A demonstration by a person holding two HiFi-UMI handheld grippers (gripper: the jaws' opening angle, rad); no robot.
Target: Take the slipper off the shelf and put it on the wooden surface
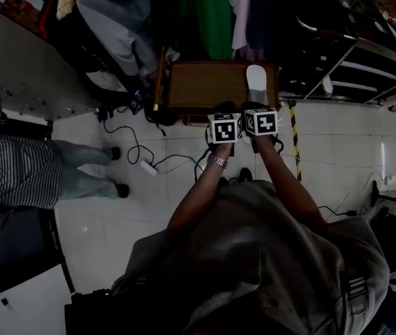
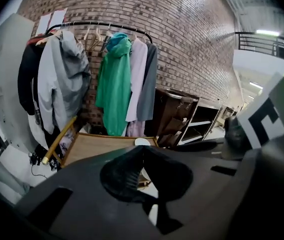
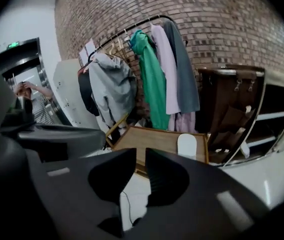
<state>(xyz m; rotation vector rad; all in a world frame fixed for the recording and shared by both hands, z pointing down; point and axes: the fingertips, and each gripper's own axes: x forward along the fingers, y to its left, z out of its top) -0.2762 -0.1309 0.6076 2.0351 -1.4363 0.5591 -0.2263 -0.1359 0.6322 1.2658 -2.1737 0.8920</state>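
Note:
A white slipper (image 1: 256, 82) lies sole down on the right end of the low wooden surface (image 1: 204, 84), away from the metal shelf (image 1: 355, 68) to its right. My two grippers hover side by side over the floor just before the wood's front edge. The left gripper (image 1: 223, 108) is shut, its jaws meeting at the tips with nothing in them (image 2: 142, 148). Only a thin slit shows between the jaws of the right gripper (image 1: 254, 107), and nothing is held (image 3: 140, 156). The slipper (image 3: 187, 145) sits just beyond the right jaw. In the left gripper view the slipper (image 2: 142, 142) peeks over the jaw tips.
A clothes rack (image 2: 101, 59) with a green hoodie and grey coats stands against the brick wall behind the wood. A dark brown case (image 3: 227, 99) leans by the shelf. Cables (image 1: 149, 158) and a yellow-black striped post (image 1: 295, 139) are on the tiled floor. A person in a striped shirt (image 1: 16, 173) stands at left.

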